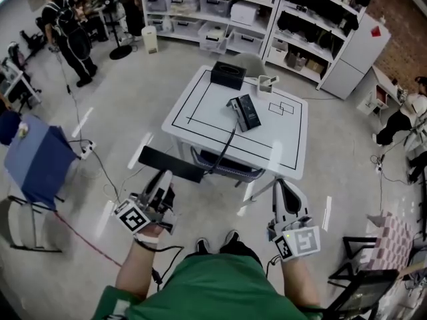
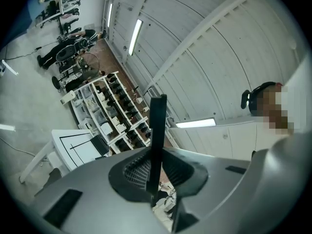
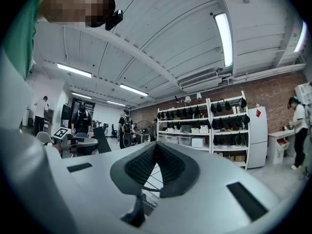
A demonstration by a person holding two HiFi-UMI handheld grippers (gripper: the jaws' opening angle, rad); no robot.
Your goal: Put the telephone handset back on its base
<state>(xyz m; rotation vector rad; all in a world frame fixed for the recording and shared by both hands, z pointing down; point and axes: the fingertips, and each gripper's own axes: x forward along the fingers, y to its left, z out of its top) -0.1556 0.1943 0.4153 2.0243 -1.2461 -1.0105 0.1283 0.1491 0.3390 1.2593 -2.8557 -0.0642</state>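
The black telephone (image 1: 245, 111) lies on the white table (image 1: 280, 145), and its cord (image 1: 223, 151) hangs over the front edge. From this distance I cannot tell the handset from the base. Both grippers are held low near the person's waist, well short of the table. My left gripper (image 1: 164, 179) has its tips at a black chair back (image 1: 171, 165). In the left gripper view a thin black bar (image 2: 158, 116) runs along the slit between the jaws. My right gripper (image 1: 285, 191) is shut on nothing, its pads (image 3: 168, 162) meeting.
A black box (image 1: 227, 75) and a small white holder (image 1: 267, 83) stand at the table's far side. A chair (image 1: 220, 167) is tucked under the front edge. Shelving (image 1: 220, 12) lines the back wall. A person (image 1: 67, 32) stands far left, and a blue chair (image 1: 37, 165) stands at left.
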